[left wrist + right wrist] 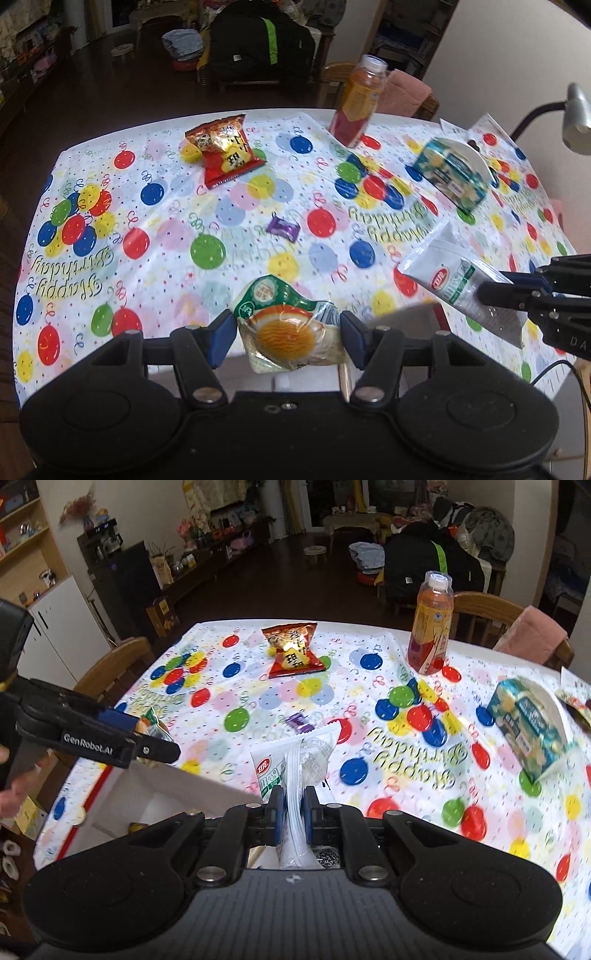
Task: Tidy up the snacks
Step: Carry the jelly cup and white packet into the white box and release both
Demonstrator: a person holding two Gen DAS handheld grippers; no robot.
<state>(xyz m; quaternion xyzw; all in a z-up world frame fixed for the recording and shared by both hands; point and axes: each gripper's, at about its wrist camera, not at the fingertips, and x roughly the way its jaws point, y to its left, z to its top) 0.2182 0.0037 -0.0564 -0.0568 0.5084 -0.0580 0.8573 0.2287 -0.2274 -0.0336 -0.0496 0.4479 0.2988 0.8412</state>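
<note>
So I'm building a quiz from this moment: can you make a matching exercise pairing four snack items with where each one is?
Things:
1. green bun packet
2. white pouch
3. purple candy
4. orange bottle

Places:
a. lying mid-table
b. in the right tongs
c. standing at the far edge
d. in the left tongs

Pairs: 1-d, 2-b, 3-a, 4-c

A green-and-orange snack pack [291, 328] is held between the left claw [288, 334] pads — a white pouch [291, 771] is pinched upright in the right claw [293, 812].
</note>
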